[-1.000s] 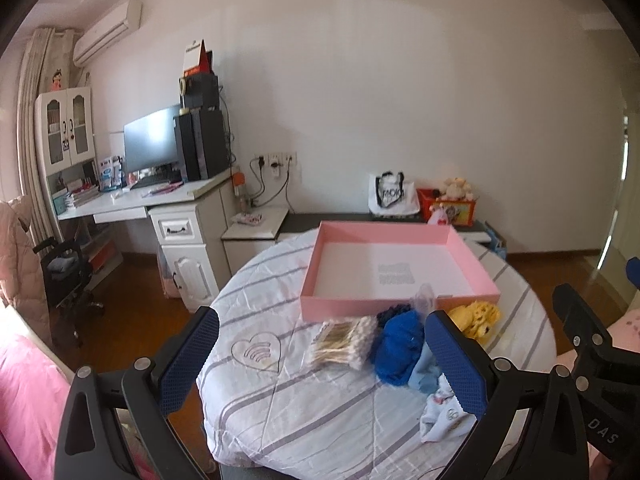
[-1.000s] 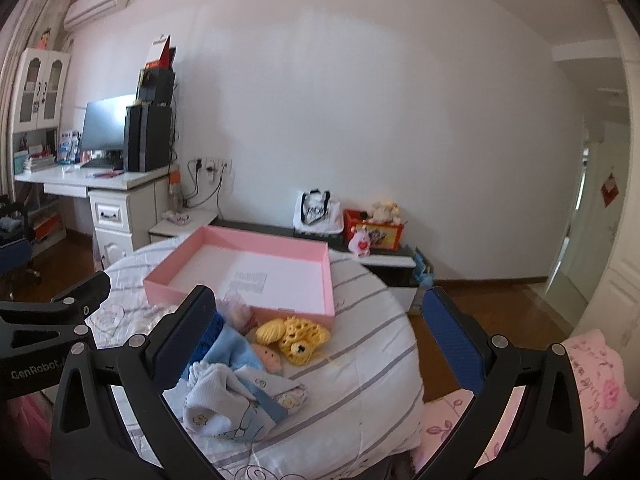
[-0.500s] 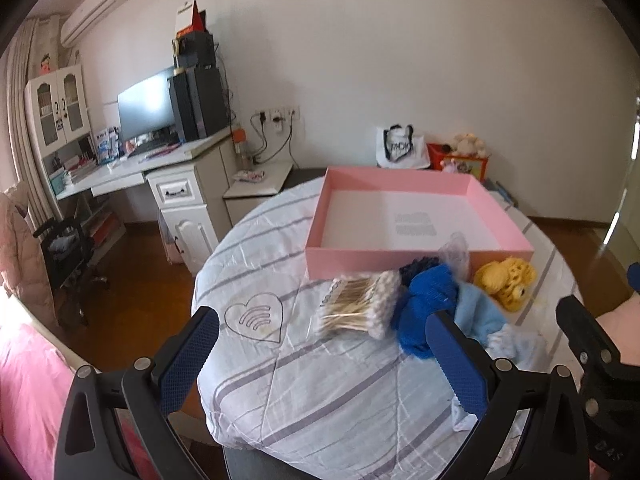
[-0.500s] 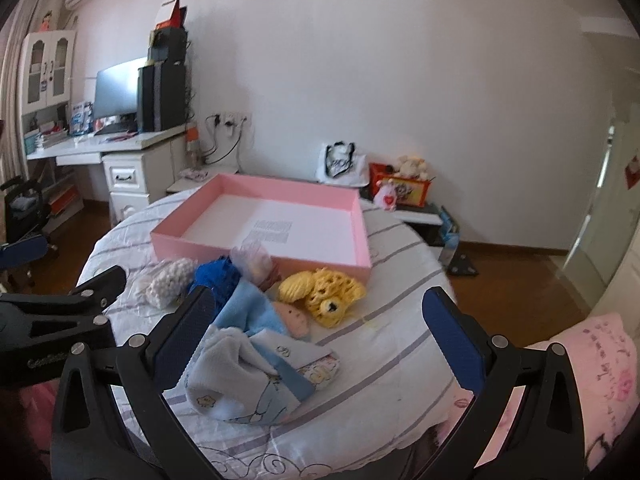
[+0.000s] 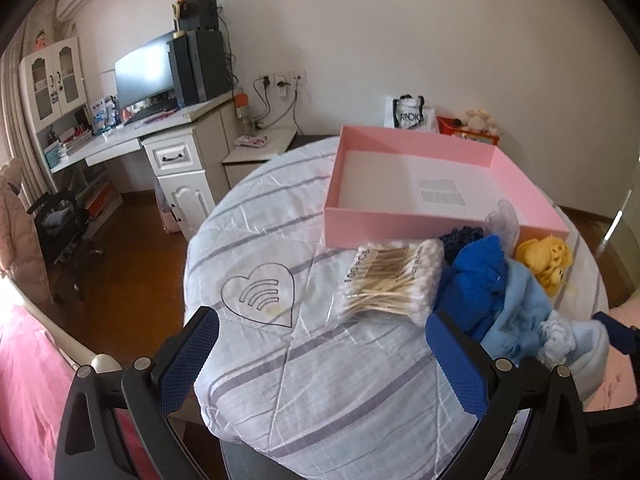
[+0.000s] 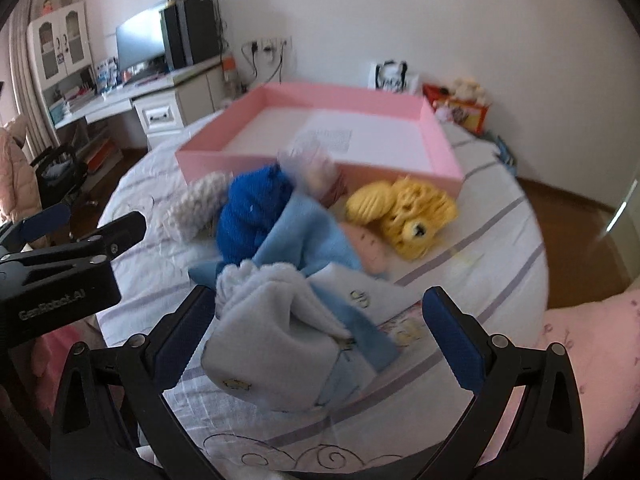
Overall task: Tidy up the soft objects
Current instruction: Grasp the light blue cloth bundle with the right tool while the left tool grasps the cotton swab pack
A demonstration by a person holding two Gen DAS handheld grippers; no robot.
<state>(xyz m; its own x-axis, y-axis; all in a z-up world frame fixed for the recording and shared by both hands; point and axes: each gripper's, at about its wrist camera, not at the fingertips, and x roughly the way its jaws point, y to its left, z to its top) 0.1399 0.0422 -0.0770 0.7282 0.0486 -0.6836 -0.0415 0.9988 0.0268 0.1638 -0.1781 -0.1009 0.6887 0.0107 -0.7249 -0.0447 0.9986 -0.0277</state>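
Your left gripper (image 5: 322,348) hangs over the near left part of the counter (image 5: 304,376) with its fingers (image 5: 188,354) spread wide and nothing between them; the swabs (image 5: 394,280) lie just beyond it, right of the heart mark (image 5: 258,294). Your right gripper (image 6: 318,340) also has its fingers (image 6: 454,338) released, set to either side of the pale hat (image 6: 276,340) at the near edge, with the left pad close against the fabric; whether it touches I cannot tell. Behind the hat a light blue cloth (image 6: 308,232) runs up to the blue knit (image 6: 252,210), which lies against the swabs on its left; the yellow toy (image 6: 408,214) sits to the right, just beside the tray's near wall. The pink tray (image 6: 320,162) stands at the far side of the counter, white inside with a printed sheet on its floor; a small clear bag (image 6: 308,166) leans at its near wall, above the blue knit. The right view is blurred, so fine detail on the soft things is unclear.
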